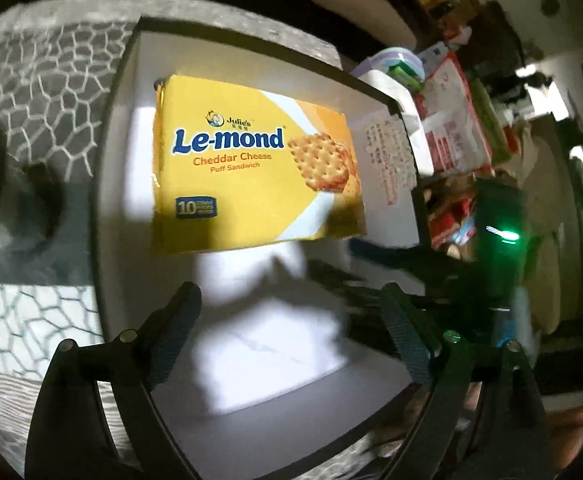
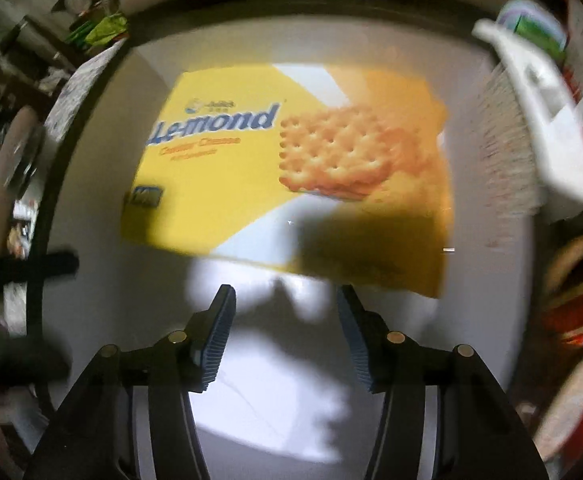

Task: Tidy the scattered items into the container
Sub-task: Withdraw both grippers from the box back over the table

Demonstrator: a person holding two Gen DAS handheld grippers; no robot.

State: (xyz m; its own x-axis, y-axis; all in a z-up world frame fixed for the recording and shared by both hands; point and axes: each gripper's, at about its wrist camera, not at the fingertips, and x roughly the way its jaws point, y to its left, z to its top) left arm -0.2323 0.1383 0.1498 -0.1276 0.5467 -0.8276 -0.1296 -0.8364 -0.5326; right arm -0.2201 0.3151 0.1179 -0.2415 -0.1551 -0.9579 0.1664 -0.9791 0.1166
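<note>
As you look down through both wrist views, the yellow cracker pack (image 1: pixel 251 168) lies flat, printed face up, on the white floor of the container (image 1: pixel 127 184), a shallow box with a dark rim. Its label reads "Le-mond Cheddar Cheese Puff Sandwich". Nothing touches the pack.

Your left hand-held gripper (image 1: pixel 291 332) hangs over the near part of the container with its jaws spread wide and nothing between them; the pack sits beyond the fingertips, apart from them. Your right hand-held gripper (image 2: pixel 287 332) also points down into the container, its jaws parted and empty, with the pack's near edge just ahead of the blue ribbed pads (image 2: pixel 217 336). Both grippers cast shadows on the white floor and on the pack's lower right corner.

From the left view, a grey cloth with a white net pattern (image 1: pixel 43 92) lies outside the container on the left, and your right gripper appears as a dark body with a green light (image 1: pixel 499 236) at the right. Beyond the container's far right corner stands a clutter of packets and boxes (image 1: pixel 455 120). The right view is blurred; a white object (image 2: pixel 547 120) shows at its upper right, but you cannot tell what it is.
</note>
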